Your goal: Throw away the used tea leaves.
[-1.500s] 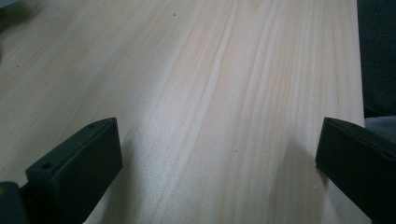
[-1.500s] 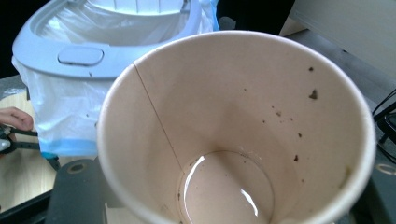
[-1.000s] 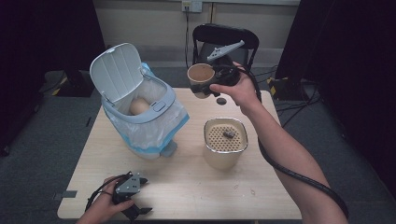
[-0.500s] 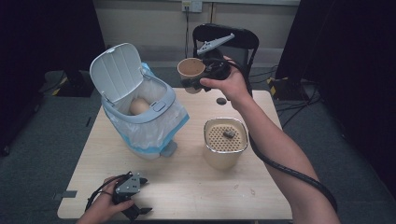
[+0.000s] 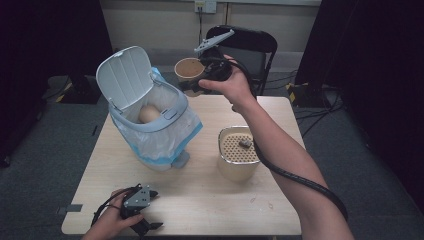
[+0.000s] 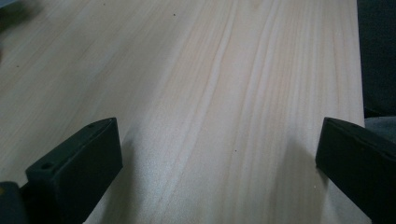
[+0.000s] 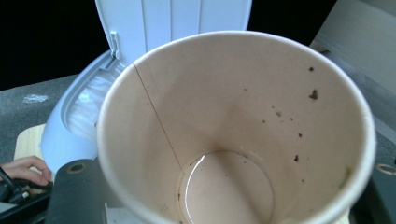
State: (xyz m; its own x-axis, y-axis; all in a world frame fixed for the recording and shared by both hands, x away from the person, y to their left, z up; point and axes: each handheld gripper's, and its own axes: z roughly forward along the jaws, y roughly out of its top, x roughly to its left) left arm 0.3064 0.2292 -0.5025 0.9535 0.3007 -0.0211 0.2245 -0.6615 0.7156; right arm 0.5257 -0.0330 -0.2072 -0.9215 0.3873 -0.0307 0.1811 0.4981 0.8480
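Note:
A paper cup (image 5: 189, 69) hangs in the air over the table's far edge, just right of the bin's open mouth, with my right gripper (image 5: 196, 81) shut on it. In the right gripper view the cup (image 7: 233, 116) is tipped toward the camera; its inside is stained, with dark specks and a little pale liquid at the bottom. A white bin (image 5: 150, 131) with a clear bag and raised lid (image 5: 123, 75) stands at the table's left; a tan rounded object (image 5: 149, 114) lies inside. My left gripper (image 5: 142, 220) rests open at the near edge, only bare wood between its jaws (image 6: 219, 135).
A beige tub (image 5: 239, 165) with a perforated top and a small dark bit (image 5: 245, 144) on it stands at the right of the table (image 5: 200, 200). A black chair (image 5: 250, 45) is behind the far edge. Cables trail from both grippers.
My right gripper has carried the cup to the left and slightly up, closer to the bin's opening. The left gripper has stayed where it was.

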